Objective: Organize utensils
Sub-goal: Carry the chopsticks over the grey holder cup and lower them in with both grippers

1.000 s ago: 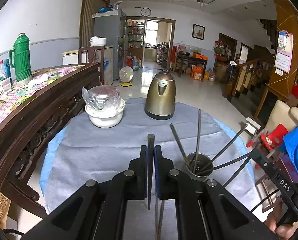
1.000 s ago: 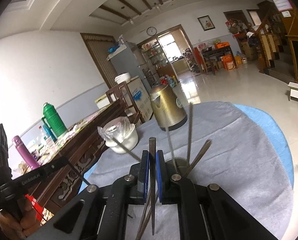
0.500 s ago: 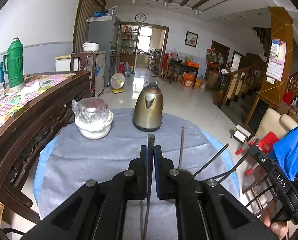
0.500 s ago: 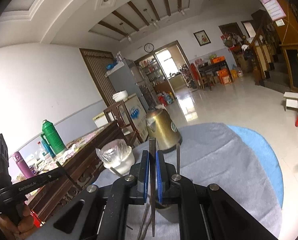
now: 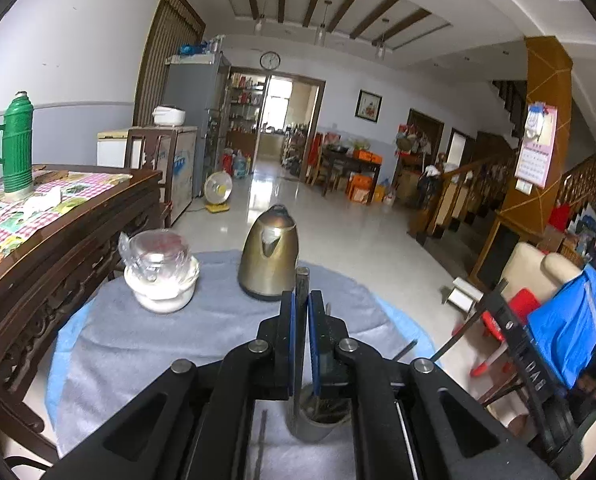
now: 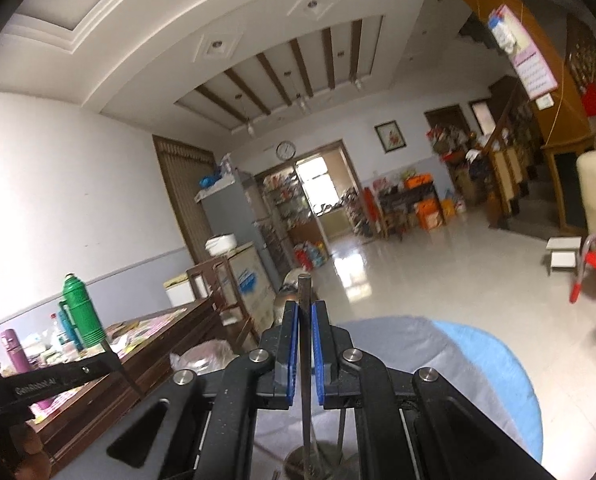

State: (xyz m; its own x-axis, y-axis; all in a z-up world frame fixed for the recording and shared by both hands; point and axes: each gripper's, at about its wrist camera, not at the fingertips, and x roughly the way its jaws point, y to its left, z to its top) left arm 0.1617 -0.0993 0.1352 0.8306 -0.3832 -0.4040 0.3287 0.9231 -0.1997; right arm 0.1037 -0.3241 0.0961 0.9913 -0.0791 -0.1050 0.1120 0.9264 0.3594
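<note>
A: Round surface [image 5: 146, 344], grey towelling cloth over blue; its far edge drops to bare glossy tile, a dark carved table close on the left.

B: Clutter on it?

A: Brass-coloured kettle [image 5: 269, 256] and a white bowl [image 5: 162, 288] under crinkled plastic, both at the far side. Nearer, a grey cylindrical holder [image 5: 317, 420] with thin metal rods in it.

B: Grippers?

A: Left gripper [image 5: 301, 322], blue pads pinched narrow on a slim metal chopstick [image 5: 301, 284], directly above the holder, tilted down. Right gripper [image 6: 304, 324], also clamped on a chopstick [image 6: 305, 300], nearly level, above the holder too.
</note>
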